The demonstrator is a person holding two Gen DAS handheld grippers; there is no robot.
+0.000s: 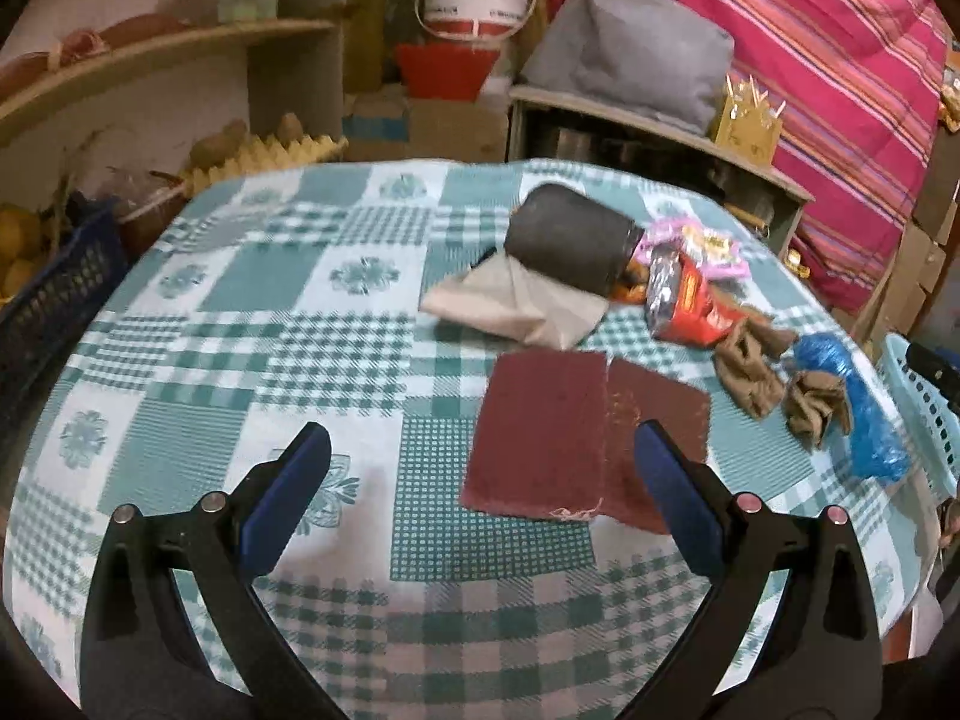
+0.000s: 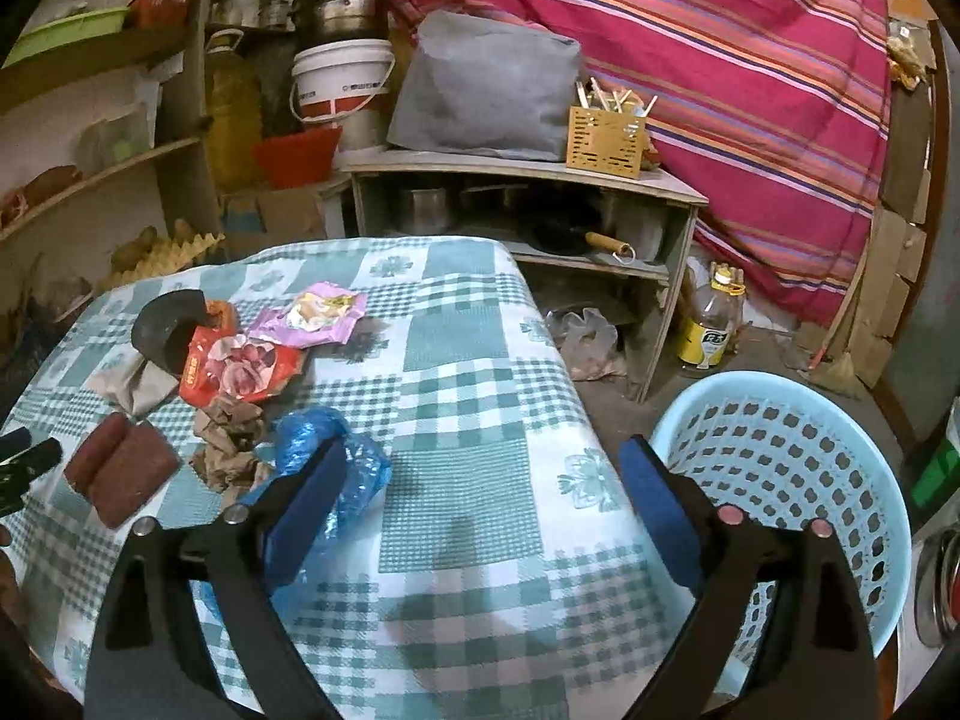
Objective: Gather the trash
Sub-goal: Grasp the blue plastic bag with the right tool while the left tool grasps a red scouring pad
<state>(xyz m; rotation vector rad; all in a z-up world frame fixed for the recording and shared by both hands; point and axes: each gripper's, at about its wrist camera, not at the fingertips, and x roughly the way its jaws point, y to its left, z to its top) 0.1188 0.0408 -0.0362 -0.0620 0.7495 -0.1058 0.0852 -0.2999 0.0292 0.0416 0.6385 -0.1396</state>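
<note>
Trash lies on the green checked tablecloth: a dark red scouring pad, a black roll on a beige cloth, a red wrapper, a pink wrapper, crumpled brown paper and a blue plastic bag. My left gripper is open and empty, its right finger over the pad's edge. My right gripper is open and empty, its left finger over the blue bag. The pad, red wrapper, pink wrapper and brown paper lie left of it.
A light blue perforated basket stands off the table's right edge, also seen in the left wrist view. Behind the table are shelves, a white bucket, a grey bag and a striped pink cloth. A bottle stands on the floor.
</note>
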